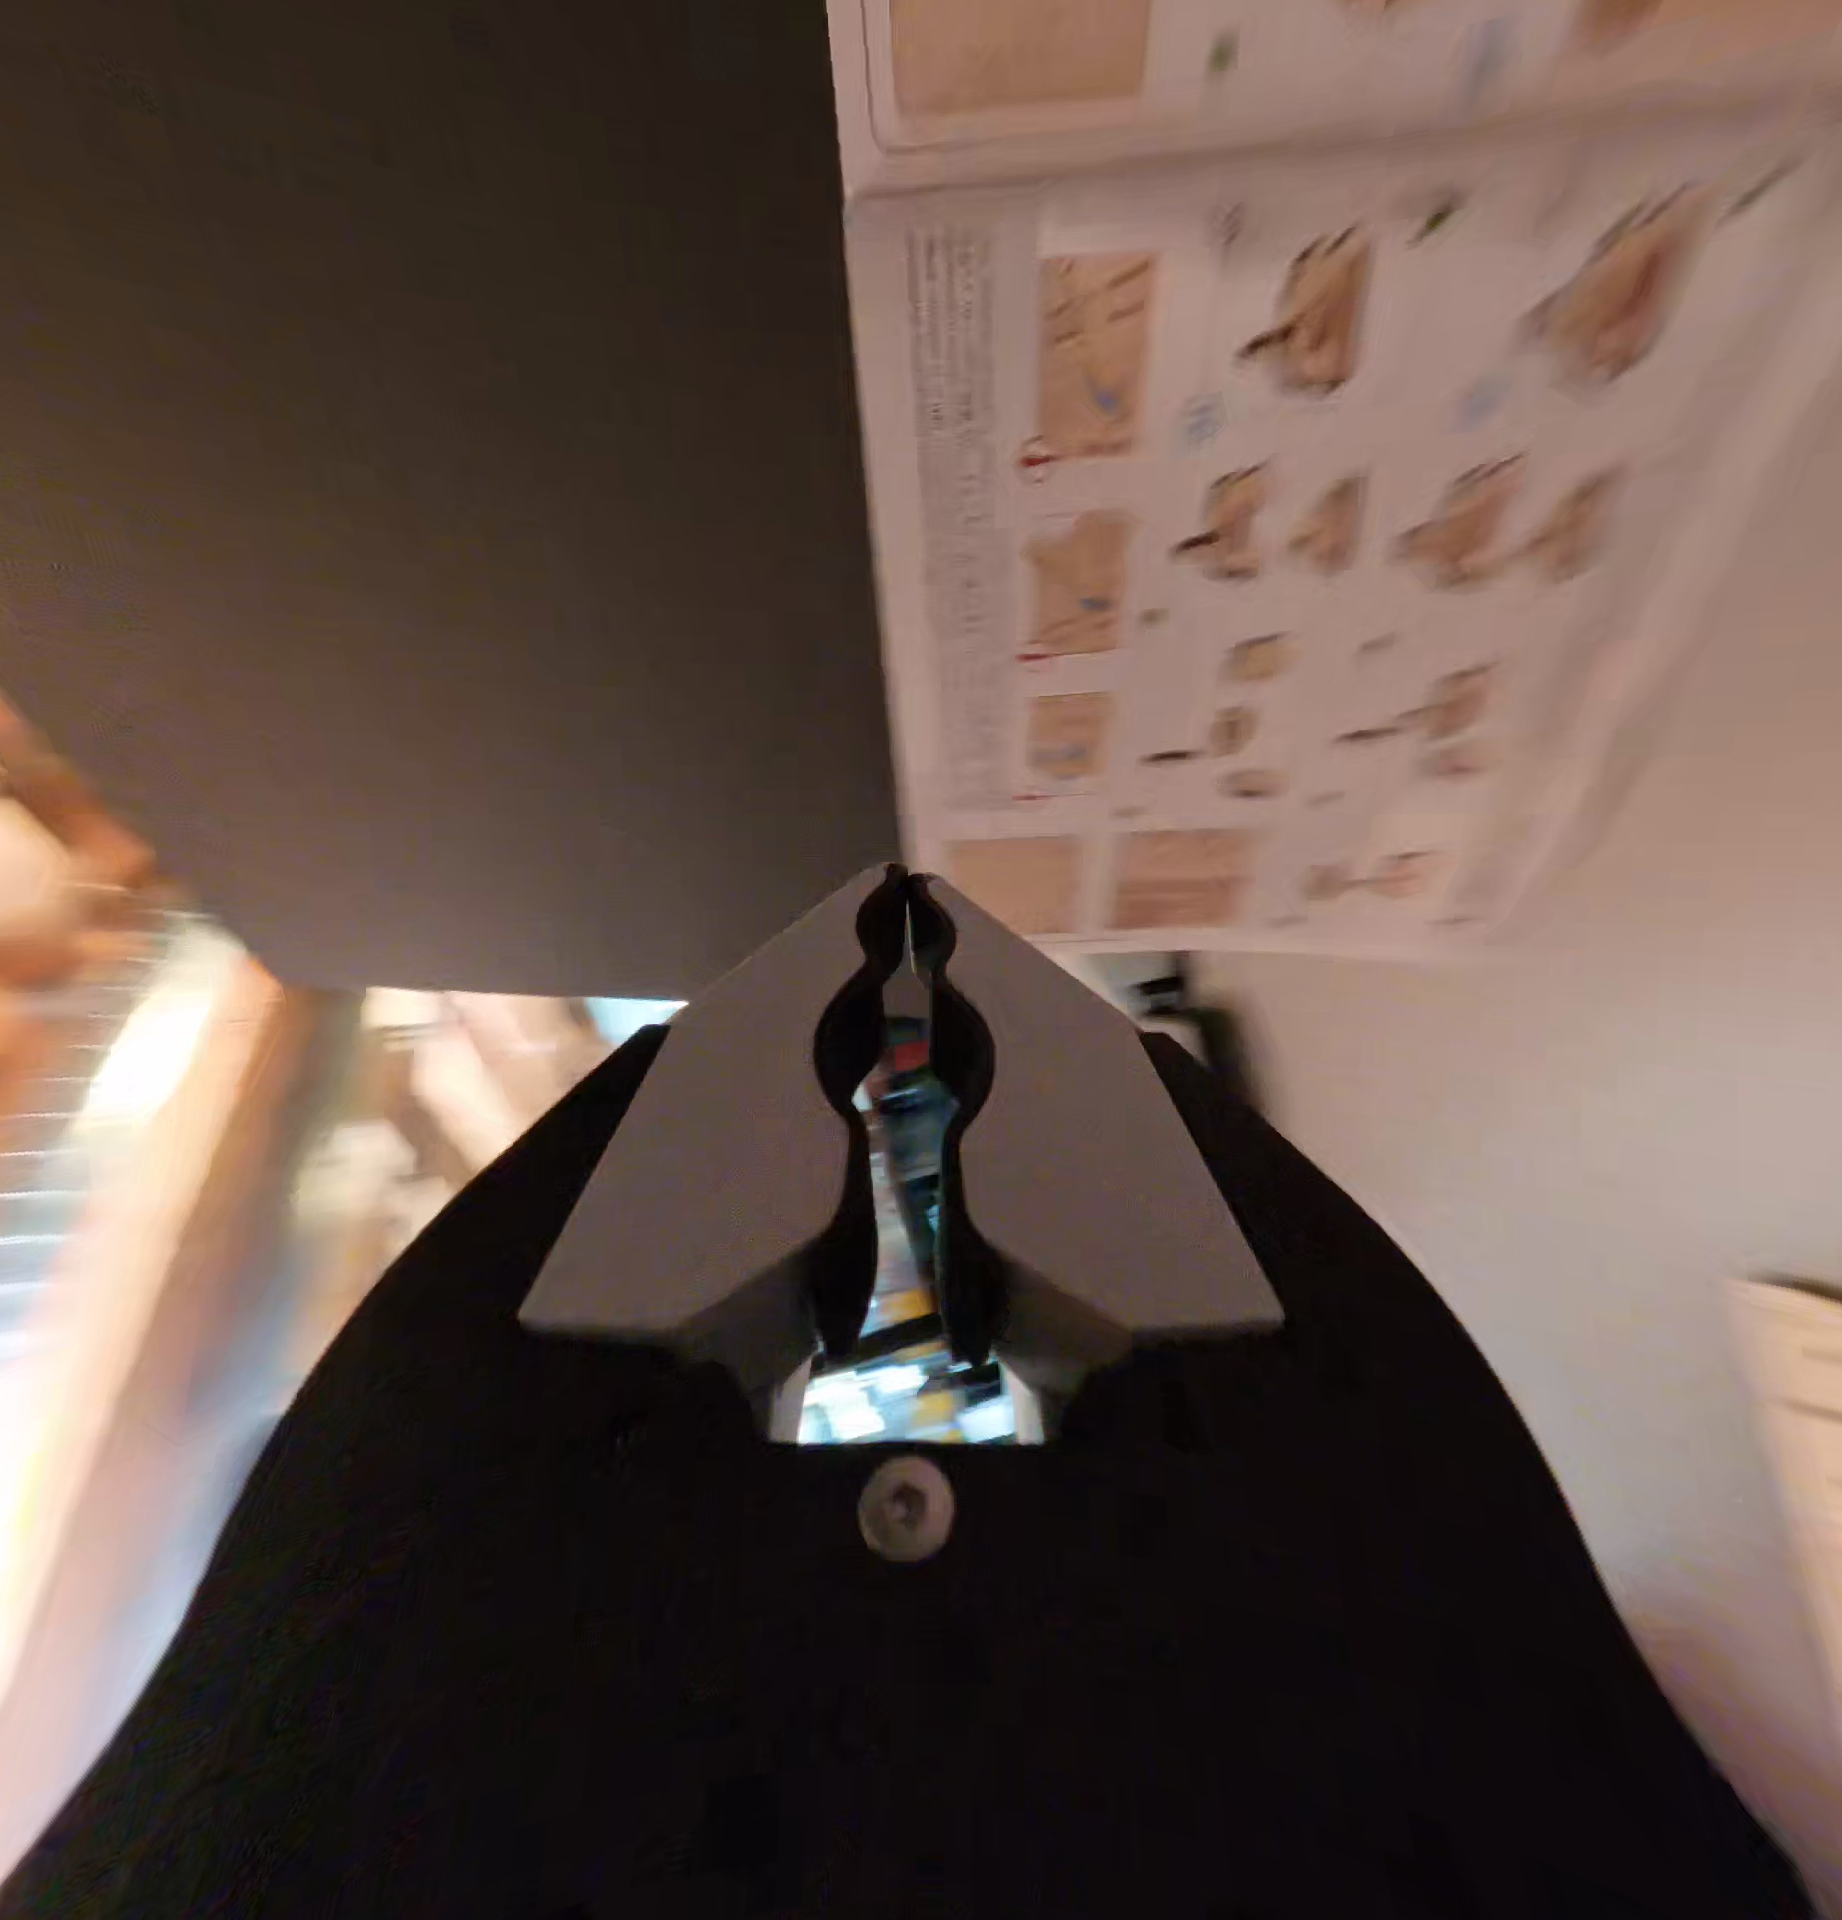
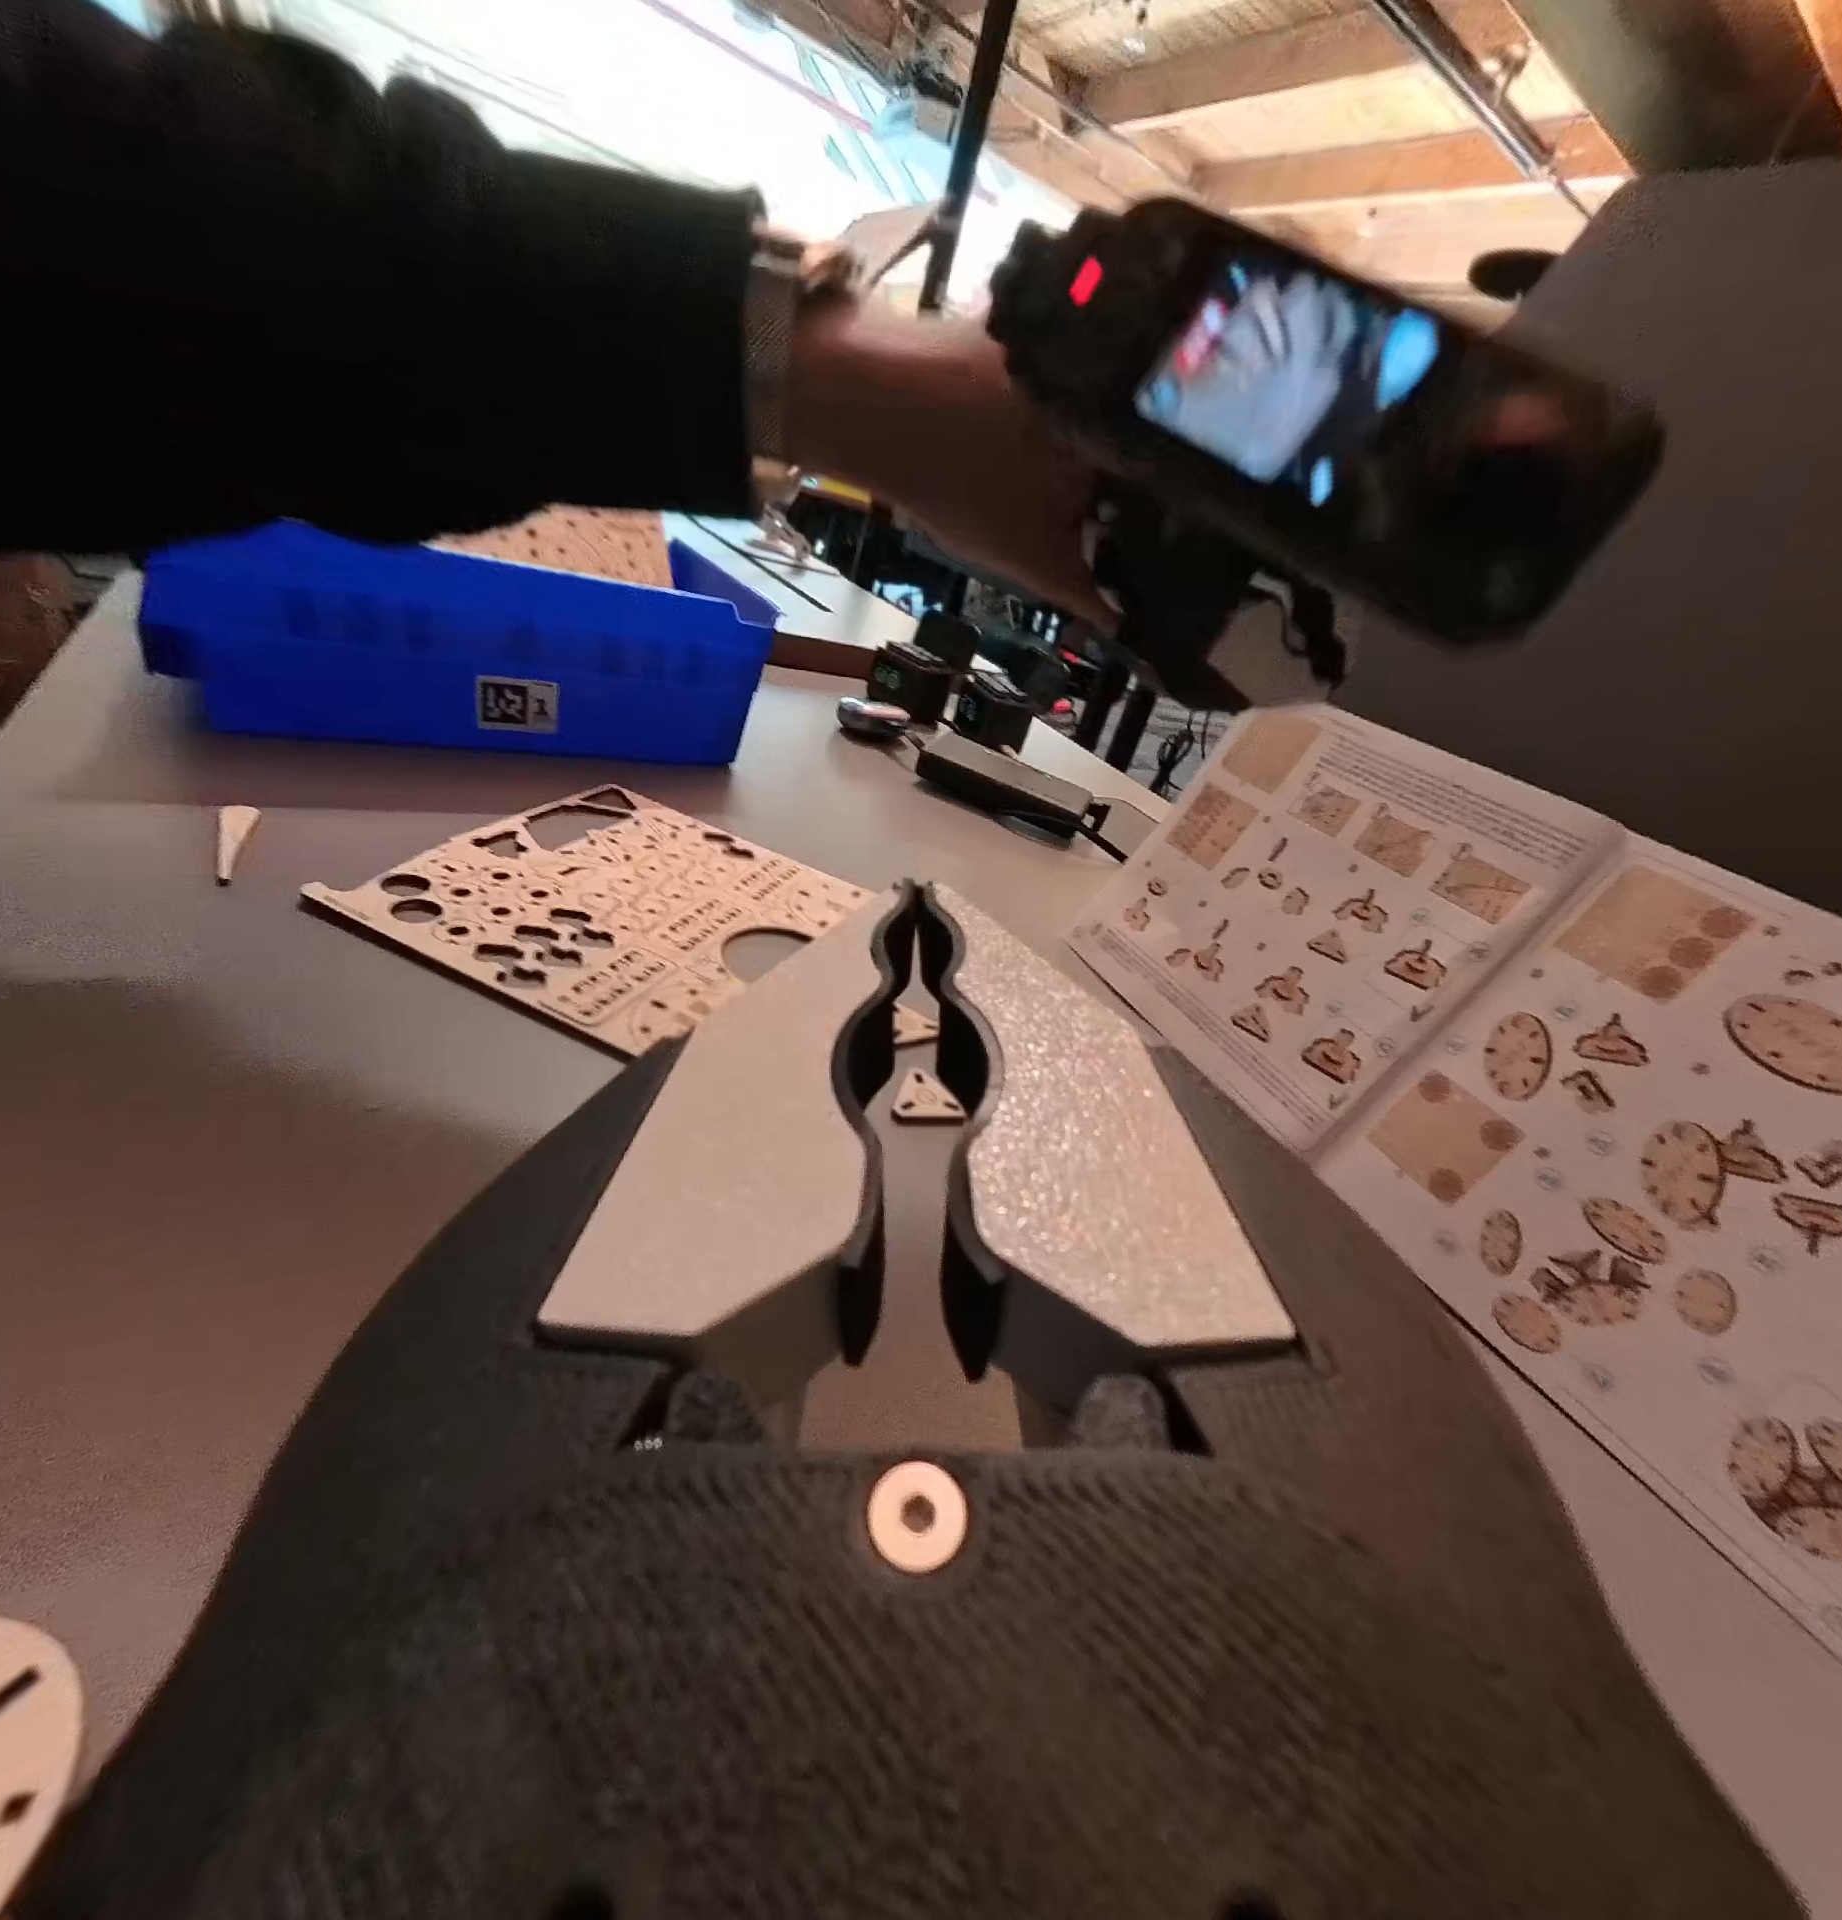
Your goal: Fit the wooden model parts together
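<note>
The right claw (image 2: 915, 891) is being held clenched, its tips meeting with nothing between them, low over the table (image 2: 169, 1143). A small triangular wooden piece (image 2: 925, 1099) is being seen through the gap behind the tips, lying on the table beneath the fingers and apart from them. A perforated wooden sheet (image 2: 543, 914) is lying just to the left of the tips and ahead of them. An open instruction booklet (image 2: 1416, 987) is spread to the right, and a blue bin (image 2: 429, 665) is standing well beyond the sheet. The left claw (image 1: 904, 883) is being held clenched too, with nothing plainly gripped. It is being carried by a hand (image 2: 927, 416) above the table, with the booklet's pages blurred to its right and a dark panel (image 1: 377, 416) to its left.
</note>
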`<state>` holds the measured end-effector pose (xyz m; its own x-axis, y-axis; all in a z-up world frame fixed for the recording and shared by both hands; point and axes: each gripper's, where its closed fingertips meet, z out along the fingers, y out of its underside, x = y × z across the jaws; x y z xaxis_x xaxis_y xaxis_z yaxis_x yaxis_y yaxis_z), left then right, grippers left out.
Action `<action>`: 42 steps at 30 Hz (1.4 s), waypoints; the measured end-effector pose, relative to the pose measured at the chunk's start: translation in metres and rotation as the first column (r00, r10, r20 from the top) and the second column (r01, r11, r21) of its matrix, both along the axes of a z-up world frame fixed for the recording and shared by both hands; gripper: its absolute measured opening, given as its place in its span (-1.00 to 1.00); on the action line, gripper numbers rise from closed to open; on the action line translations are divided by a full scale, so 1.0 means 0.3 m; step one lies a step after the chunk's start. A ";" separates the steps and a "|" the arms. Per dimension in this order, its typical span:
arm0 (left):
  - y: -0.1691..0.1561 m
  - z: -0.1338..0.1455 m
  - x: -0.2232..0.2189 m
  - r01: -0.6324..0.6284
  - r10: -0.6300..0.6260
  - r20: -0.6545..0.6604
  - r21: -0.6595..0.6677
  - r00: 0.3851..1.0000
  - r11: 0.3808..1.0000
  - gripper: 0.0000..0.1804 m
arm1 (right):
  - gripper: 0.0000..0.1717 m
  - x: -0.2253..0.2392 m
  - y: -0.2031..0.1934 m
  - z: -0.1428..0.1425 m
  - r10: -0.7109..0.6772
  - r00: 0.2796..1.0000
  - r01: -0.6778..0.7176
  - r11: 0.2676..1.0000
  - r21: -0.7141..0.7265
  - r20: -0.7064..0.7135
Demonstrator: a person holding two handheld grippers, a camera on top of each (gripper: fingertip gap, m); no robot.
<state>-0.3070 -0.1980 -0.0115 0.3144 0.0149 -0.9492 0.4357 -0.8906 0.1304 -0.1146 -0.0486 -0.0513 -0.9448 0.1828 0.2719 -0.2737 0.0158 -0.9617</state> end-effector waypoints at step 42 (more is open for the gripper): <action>0.202 -0.209 0.658 0.176 0.080 -0.159 0.933 0.984 -0.313 -0.42 | -1.00 0.168 -0.071 -0.066 0.188 0.978 -0.193 0.980 0.044 0.088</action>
<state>-0.1094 -0.1372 -0.0741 0.2887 0.9186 0.2698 0.2749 0.1904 -0.9424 -0.0641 -0.0700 -0.0710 -0.9807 -0.0151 0.1950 -0.1953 0.0216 -0.9805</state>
